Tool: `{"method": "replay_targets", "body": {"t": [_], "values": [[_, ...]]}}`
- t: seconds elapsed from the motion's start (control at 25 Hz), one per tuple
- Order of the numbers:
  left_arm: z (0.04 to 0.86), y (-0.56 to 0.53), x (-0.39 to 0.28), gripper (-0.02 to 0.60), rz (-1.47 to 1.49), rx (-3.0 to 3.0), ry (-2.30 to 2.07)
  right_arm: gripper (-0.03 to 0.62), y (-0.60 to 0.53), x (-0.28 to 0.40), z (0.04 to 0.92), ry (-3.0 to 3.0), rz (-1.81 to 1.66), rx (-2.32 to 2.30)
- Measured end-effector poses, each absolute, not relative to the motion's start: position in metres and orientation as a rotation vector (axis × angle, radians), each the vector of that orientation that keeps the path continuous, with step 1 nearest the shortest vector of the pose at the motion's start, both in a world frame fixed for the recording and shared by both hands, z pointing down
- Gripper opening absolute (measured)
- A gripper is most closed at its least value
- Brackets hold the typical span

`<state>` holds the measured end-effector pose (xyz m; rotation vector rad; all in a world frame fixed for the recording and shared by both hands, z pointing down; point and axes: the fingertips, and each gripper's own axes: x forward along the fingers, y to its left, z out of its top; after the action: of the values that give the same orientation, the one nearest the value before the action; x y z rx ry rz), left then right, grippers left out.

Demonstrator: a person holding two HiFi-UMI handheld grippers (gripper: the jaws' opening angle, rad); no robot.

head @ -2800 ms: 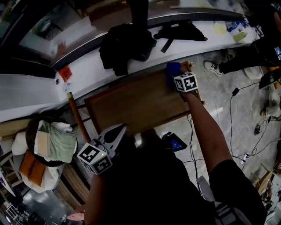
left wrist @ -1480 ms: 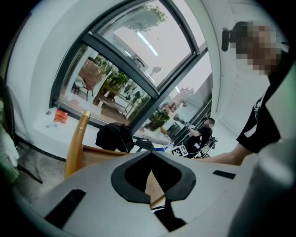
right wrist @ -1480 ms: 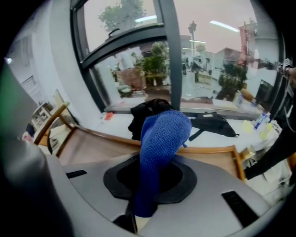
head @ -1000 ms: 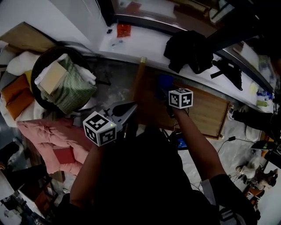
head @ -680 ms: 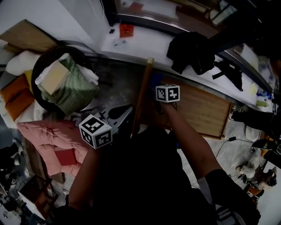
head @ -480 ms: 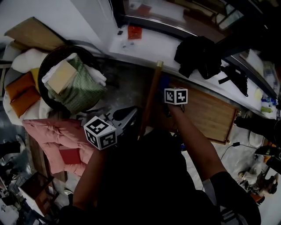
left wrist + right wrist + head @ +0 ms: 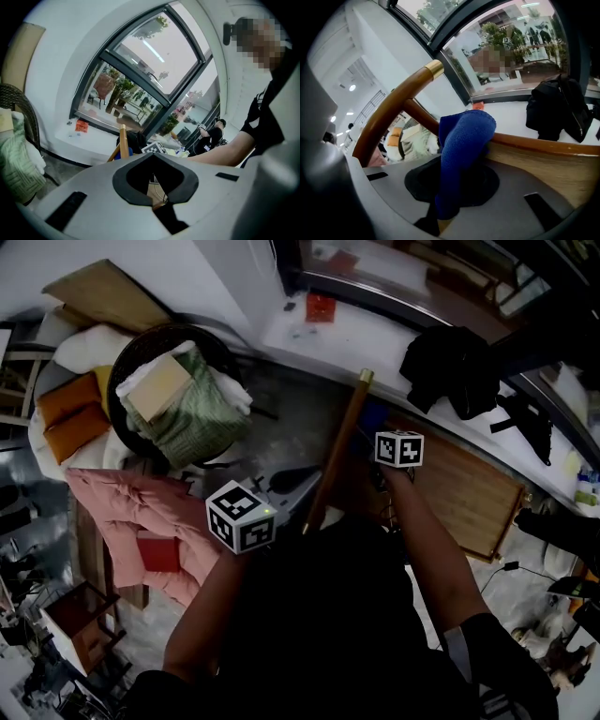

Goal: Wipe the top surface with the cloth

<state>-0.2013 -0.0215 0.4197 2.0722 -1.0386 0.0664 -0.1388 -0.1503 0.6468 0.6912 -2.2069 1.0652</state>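
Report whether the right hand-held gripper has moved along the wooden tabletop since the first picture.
Yes: the right hand-held gripper crossed the brown wooden tabletop to the end by the gold-capped wooden rail.

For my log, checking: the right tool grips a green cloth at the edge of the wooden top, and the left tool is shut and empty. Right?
Not quite: the cloth is blue, not green, as the right gripper view shows. The rest holds: the right tool grips it at the edge of the wooden top, and the left tool is shut and empty.
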Motion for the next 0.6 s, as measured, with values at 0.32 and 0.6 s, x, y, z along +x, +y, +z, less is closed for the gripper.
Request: {"method": "replay_targets", "body": {"t": [0.32, 0.6], "values": [[0.416, -0.017, -0.161, 0.011, 0.082, 2.064, -1.041, 0.064, -0.155, -0.113, 0.652, -2.211, 0.784, 0.652], [0.414, -0.025, -0.113, 0.011, 0.117, 2.085, -0.993, 0.064, -0.162, -0.064, 0.652, -2.215, 0.826, 0.692]]}}
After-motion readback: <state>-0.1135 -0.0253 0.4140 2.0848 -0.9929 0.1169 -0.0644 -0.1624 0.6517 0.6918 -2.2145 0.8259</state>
